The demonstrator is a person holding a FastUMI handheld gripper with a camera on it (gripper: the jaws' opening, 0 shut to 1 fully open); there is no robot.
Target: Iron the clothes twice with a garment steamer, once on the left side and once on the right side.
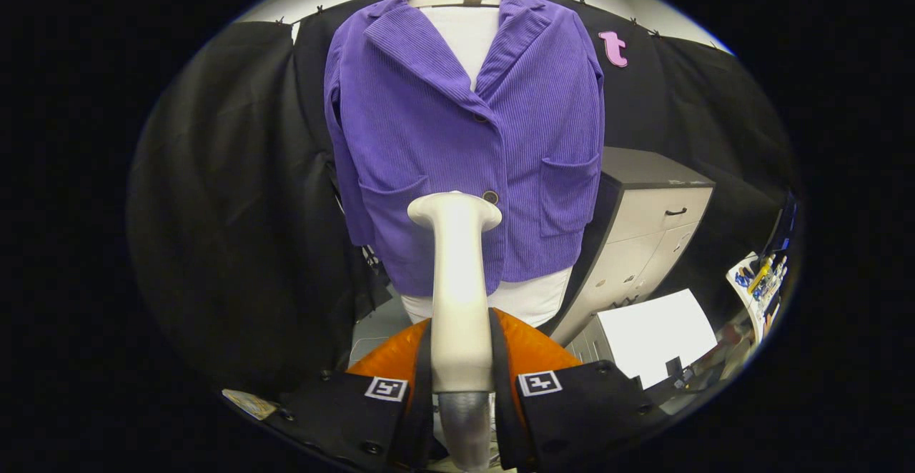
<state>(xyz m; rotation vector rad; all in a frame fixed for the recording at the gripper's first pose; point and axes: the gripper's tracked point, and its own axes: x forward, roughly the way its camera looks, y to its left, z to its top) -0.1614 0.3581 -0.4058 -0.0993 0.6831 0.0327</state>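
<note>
Because the steamer (457, 280) is held by its narrow lower handle alone, with the long neck and flared head reaching well ahead of the fingers, it could pivot or slip in the grip once the head presses on cloth; a sideways drag along the ribbed fabric would cause that. The head sits in front of the jacket (465, 137), low on its middle, just beside the lower button (490, 196), so a stroke begun from there risks catching the button or the edge of a patch pocket (568, 194) to the side of it. Judged from this, neither the left nor the right pass looks under way, and starting from the middle could leave one side short. Whether the head touches the jacket I cannot tell.

The gripper (461, 380) has its fingers drawn in close, both pressing on the steamer's handle, one on either side, with no gap showing. The jacket hangs buttoned on a dress form (468, 23), beyond the steamer, with a cabinet (643, 223) standing beside it.
</note>
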